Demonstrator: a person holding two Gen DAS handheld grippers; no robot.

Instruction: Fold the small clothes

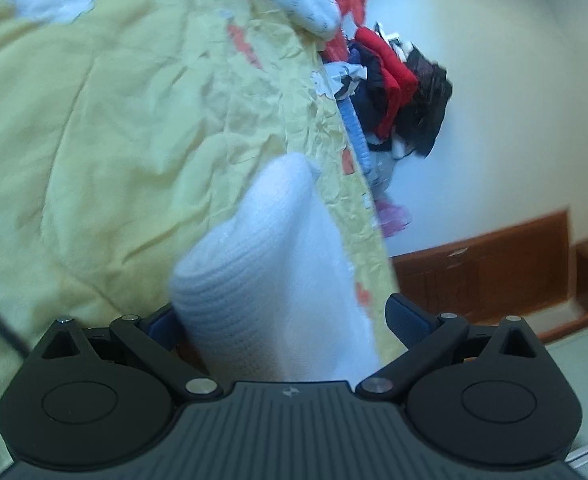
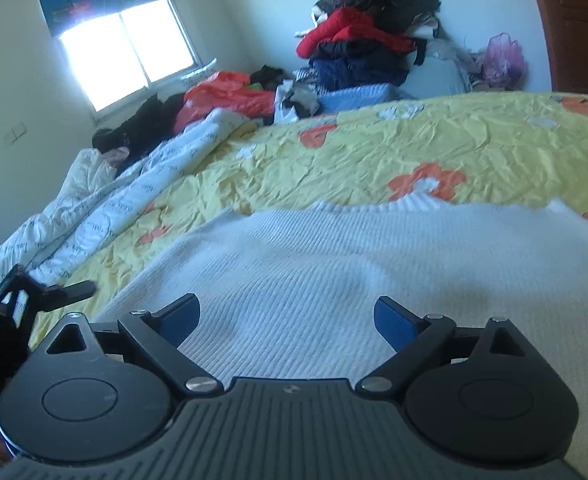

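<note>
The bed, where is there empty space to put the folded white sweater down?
The yellow flowered bedspread lies bare between the white knit sweater and the clothes pile by the wall, right of the white quilt. It gets crowded along the quilt and around the orange bag near the window.

The left wrist camera is tilted, very near the white knit garment (image 1: 269, 280). The right one looks level across it. Both views share the yellow bedspread (image 2: 374, 160) and the clothes pile (image 2: 366, 40).

White ribbed knit sweater (image 2: 334, 264) lies on crinkled yellow cotton bedsheet (image 2: 474, 152).
</note>
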